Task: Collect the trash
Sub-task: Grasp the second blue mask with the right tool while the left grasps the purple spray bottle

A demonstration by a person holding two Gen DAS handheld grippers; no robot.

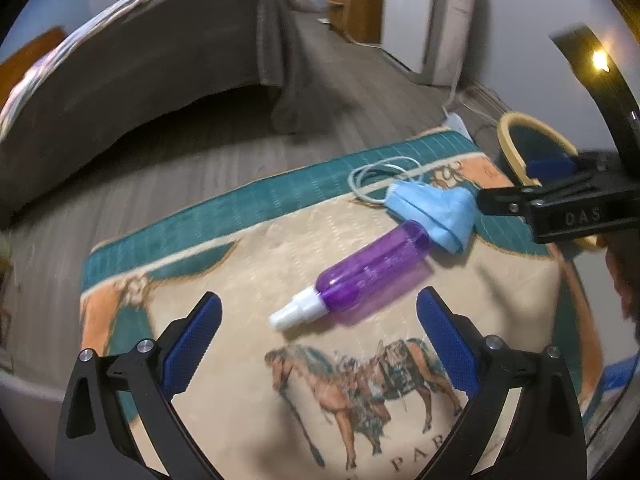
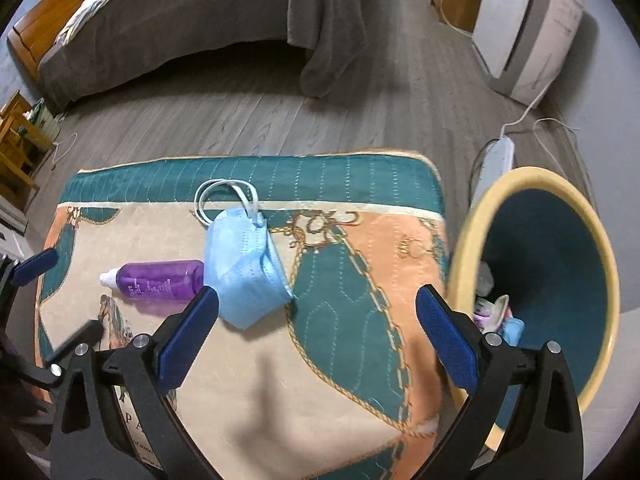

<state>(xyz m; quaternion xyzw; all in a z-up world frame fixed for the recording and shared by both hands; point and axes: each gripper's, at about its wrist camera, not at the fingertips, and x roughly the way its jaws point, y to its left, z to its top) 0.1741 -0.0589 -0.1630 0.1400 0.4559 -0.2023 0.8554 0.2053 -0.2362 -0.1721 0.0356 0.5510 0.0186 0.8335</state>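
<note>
A purple spray bottle with a white cap lies on a patterned cloth; a crumpled blue face mask with white loops lies against its far end. My left gripper is open, hovering just short of the bottle. My right gripper is open and empty above the cloth, with the mask and bottle to its left. A yellow-rimmed teal bin stands at the cloth's right edge and holds several small items. The right gripper also shows in the left wrist view.
A bed with a grey blanket stands beyond the cloth across a wood floor. A white appliance and a power strip with cables are at the right, behind the bin. Wooden furniture sits at the left.
</note>
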